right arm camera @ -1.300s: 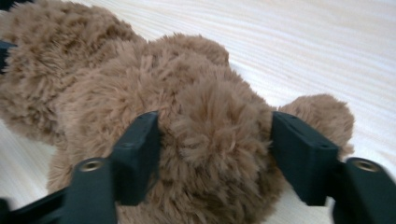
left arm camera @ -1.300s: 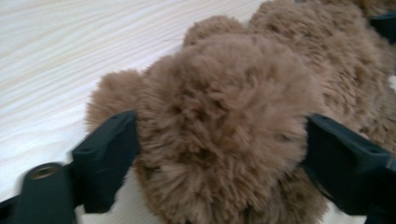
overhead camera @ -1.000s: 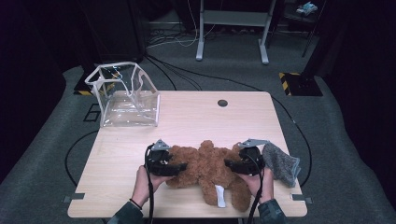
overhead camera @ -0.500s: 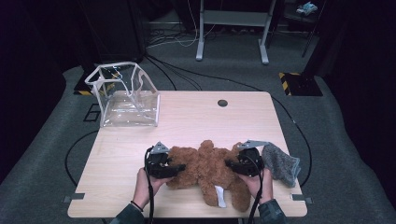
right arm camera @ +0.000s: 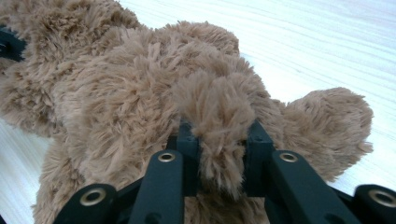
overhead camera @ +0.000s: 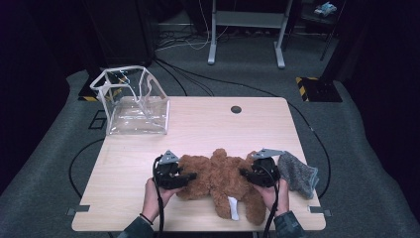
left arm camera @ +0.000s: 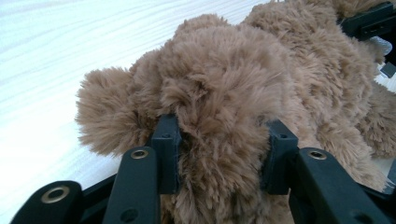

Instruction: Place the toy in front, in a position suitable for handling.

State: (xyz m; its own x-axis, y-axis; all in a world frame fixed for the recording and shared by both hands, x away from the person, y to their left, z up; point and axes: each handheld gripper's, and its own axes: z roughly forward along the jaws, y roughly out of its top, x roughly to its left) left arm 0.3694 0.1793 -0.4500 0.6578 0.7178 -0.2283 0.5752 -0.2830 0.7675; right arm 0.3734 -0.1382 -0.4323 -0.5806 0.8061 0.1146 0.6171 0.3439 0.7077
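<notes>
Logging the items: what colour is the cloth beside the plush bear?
Grey knit cloth; clearest in the high view.

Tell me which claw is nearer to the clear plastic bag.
Left. The left claw grips the teddy bear on the clear plastic bag side of the table; the right claw grips the bear's far side, beside the grey cloth.

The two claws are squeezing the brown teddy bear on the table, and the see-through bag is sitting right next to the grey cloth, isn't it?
Not quite. The see-through bag sits at the table's far left corner, well apart from the grey cloth, which lies at the near right; the high view shows this. The two claws do squeeze the brown teddy bear.
</notes>
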